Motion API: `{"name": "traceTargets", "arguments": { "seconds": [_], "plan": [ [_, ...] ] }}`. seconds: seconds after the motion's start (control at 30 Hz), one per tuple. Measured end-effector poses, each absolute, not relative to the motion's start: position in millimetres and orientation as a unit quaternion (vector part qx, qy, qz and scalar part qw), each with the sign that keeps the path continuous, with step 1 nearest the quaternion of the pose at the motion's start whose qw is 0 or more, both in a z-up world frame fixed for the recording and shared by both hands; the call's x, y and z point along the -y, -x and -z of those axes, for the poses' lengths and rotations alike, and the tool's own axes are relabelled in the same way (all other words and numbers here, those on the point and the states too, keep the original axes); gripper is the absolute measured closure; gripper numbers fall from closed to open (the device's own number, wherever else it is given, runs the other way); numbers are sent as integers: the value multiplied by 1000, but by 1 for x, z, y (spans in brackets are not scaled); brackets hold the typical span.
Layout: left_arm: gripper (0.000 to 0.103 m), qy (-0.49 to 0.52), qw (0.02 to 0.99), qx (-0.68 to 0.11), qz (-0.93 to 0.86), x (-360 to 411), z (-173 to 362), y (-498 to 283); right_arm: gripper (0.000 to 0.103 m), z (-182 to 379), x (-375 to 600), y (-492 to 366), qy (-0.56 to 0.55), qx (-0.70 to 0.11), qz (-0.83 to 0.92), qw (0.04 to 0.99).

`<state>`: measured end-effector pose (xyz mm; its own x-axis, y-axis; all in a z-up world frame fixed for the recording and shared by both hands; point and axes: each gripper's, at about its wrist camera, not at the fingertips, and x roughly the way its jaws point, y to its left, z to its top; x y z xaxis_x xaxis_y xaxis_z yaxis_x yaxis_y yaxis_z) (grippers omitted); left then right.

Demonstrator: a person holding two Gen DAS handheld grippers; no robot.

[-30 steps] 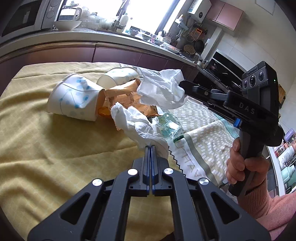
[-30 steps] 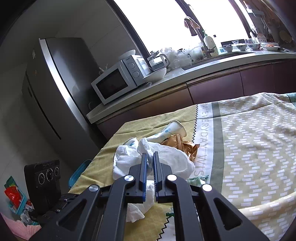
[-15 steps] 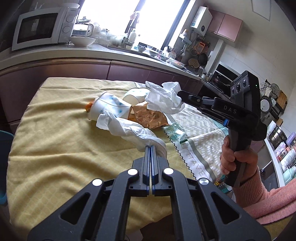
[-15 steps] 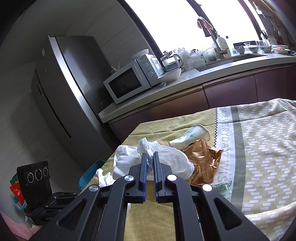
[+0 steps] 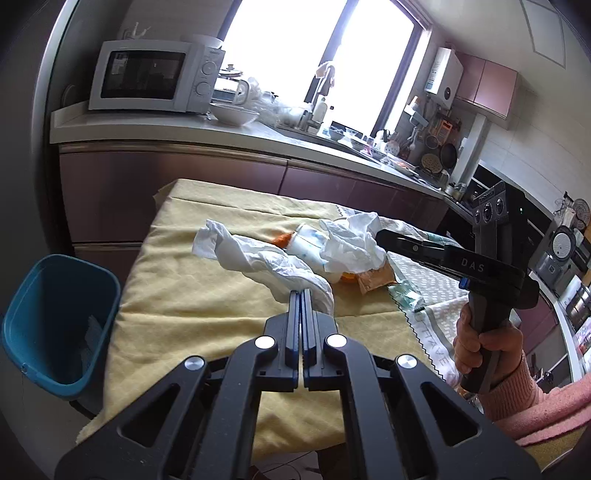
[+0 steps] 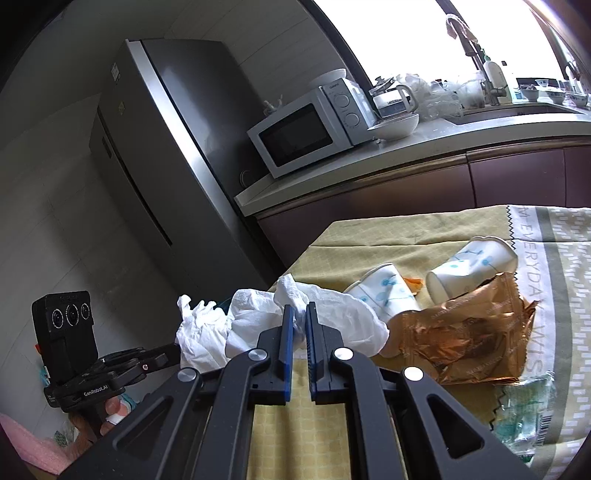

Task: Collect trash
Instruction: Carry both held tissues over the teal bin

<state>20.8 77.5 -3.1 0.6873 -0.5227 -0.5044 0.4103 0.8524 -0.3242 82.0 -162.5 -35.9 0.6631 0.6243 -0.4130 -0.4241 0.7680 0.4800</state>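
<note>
Left claw: clenching one crumpled white tissue, trailing ahead above the yellow-clothed tabletop.
Right claw: gripping a second crumpled white tissue, bunching around its tips.

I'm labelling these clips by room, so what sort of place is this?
A home kitchen, most likely. A white microwave sits on a worktop above dark cabinets, a tall steel fridge stands beside it, and a tap with a sink lies under the window.
</note>
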Motion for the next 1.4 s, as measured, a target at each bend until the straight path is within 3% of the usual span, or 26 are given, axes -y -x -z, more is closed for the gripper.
{"name": "traceTargets", "arguments": {
  "seconds": [0.8,1.4],
  "plan": [
    [102,140,943,-289,87,-228,9,-21,97,33,26,-126,-91,-321,-398,855],
    [102,140,937,-320,23,-263,40,-39,97,36,-56,-148,-32,-341,-441,830]
  ]
}}
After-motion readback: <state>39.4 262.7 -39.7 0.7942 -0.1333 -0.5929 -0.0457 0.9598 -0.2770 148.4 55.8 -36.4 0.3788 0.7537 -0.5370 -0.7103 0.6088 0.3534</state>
